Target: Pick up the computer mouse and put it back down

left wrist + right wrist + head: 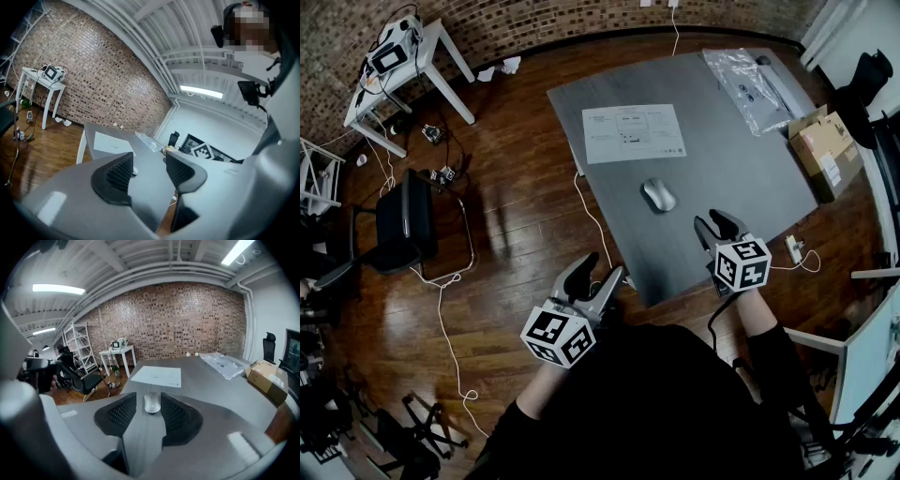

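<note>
Your right gripper (718,223) had its jaws spread, pinching nothing. The one computer mouse (658,195) lay flat on the grey table (722,169), near that gripper at ten o'clock, with only table top between them. Your left gripper (598,272), beside the table's near edge, was spread and empty too. Farther from the mouse lay one paper sheet (633,133) at twelve o'clock, one plastic bag (750,80) at one and one cardboard box (823,150) at about two.

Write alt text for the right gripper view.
The right gripper has its jaws apart and empty, aimed at a silver computer mouse lying ahead on the grey table. A printed sheet lies beyond it, with a brick wall behind.
</note>
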`<state>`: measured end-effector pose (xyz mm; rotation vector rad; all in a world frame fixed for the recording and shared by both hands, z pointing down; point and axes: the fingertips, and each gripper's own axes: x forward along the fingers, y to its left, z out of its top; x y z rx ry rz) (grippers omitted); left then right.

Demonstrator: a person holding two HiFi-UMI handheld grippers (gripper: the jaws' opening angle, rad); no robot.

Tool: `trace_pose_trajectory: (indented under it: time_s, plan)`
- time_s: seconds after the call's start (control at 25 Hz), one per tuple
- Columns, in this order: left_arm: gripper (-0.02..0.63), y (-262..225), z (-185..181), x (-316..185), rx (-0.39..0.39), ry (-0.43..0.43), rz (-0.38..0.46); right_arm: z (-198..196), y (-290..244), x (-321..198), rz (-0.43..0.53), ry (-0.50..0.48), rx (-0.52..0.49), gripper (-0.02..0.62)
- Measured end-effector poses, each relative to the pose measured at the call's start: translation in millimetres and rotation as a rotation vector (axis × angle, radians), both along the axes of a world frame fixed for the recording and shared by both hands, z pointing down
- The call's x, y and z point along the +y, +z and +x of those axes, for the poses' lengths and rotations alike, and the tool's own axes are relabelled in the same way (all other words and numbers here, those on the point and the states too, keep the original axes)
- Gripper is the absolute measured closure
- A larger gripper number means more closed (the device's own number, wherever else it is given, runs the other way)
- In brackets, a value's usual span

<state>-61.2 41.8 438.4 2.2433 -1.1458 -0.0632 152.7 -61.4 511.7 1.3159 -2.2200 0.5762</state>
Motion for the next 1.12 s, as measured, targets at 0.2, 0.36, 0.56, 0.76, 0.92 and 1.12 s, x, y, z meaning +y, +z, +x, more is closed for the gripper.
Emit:
trace_pose_trajectory:
  time_s: [0.2, 0.36, 0.56, 0.76, 0.92, 1.12]
  plan:
    - [0.402, 18.1, -33.2, -39.4, -0.006, -0.004, -0.042, -35.6, 69.2, -61.5, -0.137, -0.067, 0.142, 0.404]
    - [0.402, 24.7, -43.0, -56.1, -0.021, -0.035, -0.068, -56.1, 115.1, -88.3, -0.259, -0.145, 0.201, 0.335]
    - [0.402, 23.1, -51.4, -67.9, -0.034, -0.128, -0.089, -77.7, 149.0, -106.3, -0.356, -0.201, 0.222, 0.288]
    - [0.402, 24.5, -51.1, -73.9, -0.05, -0.168, -0.104, -82.0, 167.9, -121.2, -0.41, -0.22, 0.271, 0.265]
    - [0.402, 30.1, -53.6, -77.9, -0.043, -0.197, -0.121, -83.3, 180.4, -121.6, -0.464, -0.235, 0.261, 0.259]
    - [0.402, 28.0, -51.8, -83.5, -0.042, -0.196, -0.117, -81.3, 183.5, -120.7, -0.49, -0.233, 0.249, 0.307]
